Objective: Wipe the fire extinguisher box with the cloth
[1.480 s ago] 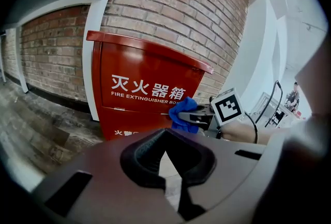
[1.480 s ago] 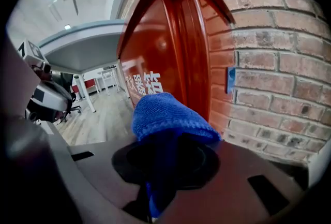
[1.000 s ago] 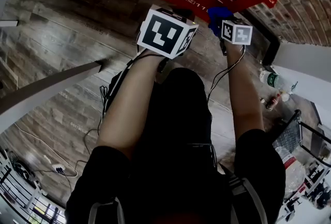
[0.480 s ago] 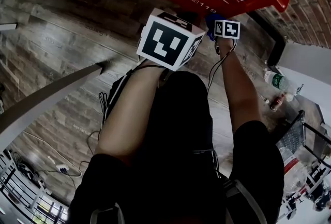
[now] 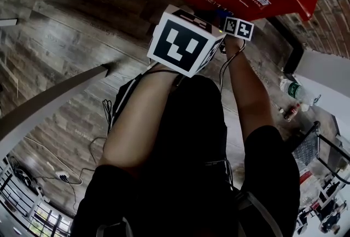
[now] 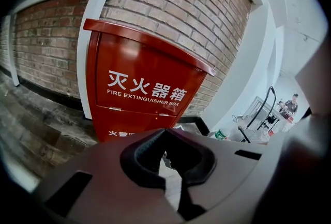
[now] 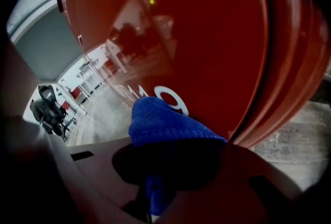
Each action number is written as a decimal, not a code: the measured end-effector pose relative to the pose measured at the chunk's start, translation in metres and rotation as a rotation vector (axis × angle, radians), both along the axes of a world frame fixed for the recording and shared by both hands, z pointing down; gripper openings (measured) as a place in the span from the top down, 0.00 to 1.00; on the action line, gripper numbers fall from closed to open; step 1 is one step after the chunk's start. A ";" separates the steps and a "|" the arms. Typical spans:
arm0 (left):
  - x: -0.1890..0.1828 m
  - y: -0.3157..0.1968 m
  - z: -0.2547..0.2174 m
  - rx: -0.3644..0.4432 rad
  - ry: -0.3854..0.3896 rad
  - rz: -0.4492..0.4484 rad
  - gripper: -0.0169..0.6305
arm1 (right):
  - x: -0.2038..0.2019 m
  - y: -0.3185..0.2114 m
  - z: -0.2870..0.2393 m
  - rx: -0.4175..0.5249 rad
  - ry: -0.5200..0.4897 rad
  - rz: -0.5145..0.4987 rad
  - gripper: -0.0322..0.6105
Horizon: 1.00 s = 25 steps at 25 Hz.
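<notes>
The red fire extinguisher box (image 6: 139,88) stands on the wooden plank floor (image 5: 65,28) against a brick wall (image 6: 170,5), its sloped front printed with white characters and the words FIRE EXTINGUISHER BOX; a white pillar (image 6: 85,36) runs up behind its left edge.

The right gripper (image 7: 176,158) is closed on a blue knitted cloth (image 7: 165,124); the cloth bulges out past the jaw tips in a rounded wad, and a thin strip of it hangs down between the jaws. The wad sits right up at the glossy lower front of the box, covering part of the white numerals printed there; whether it presses the metal or hangs just off it cannot be told. In the head view this gripper's marker cube (image 5: 239,28) lies at the bottom edge of the box, at the end of an outstretched bare forearm, with a black cable (image 5: 227,74) trailing from it.

The left gripper (image 6: 165,132) has its jaws drawn together at the tips with nothing between them; it points at the box from farther back and is apart from it; its large marker cube (image 5: 183,41) sits nearer the person's body than the right one.

To the box's right a plastic bottle (image 5: 288,88) lies on the pale floor; beyond it, in the left gripper view, a person (image 6: 292,104) sits far off.
</notes>
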<state>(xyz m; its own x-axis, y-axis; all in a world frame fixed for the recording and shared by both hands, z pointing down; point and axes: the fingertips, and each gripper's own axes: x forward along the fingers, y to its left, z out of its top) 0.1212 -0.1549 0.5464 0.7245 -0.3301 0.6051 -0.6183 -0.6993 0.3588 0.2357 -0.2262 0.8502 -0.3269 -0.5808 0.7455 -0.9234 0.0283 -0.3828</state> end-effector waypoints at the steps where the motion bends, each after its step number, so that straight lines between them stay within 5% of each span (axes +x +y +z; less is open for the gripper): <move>1: 0.000 -0.001 -0.001 0.002 0.002 -0.004 0.97 | -0.003 -0.003 -0.009 0.018 -0.024 0.017 0.80; 7: -0.001 -0.006 -0.010 0.029 0.001 -0.009 0.97 | 0.000 0.000 -0.079 0.092 -0.149 0.062 0.80; 25: -0.035 -0.024 -0.016 0.070 -0.043 -0.097 0.97 | -0.029 -0.004 -0.307 0.389 -0.360 -0.008 0.80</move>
<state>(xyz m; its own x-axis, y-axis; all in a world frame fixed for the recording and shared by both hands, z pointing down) 0.0862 -0.1787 0.5308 0.6611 -0.4401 0.6076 -0.6981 -0.6576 0.2833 0.2062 -0.2305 0.5432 -0.5277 -0.7886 0.3156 -0.7348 0.2374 -0.6354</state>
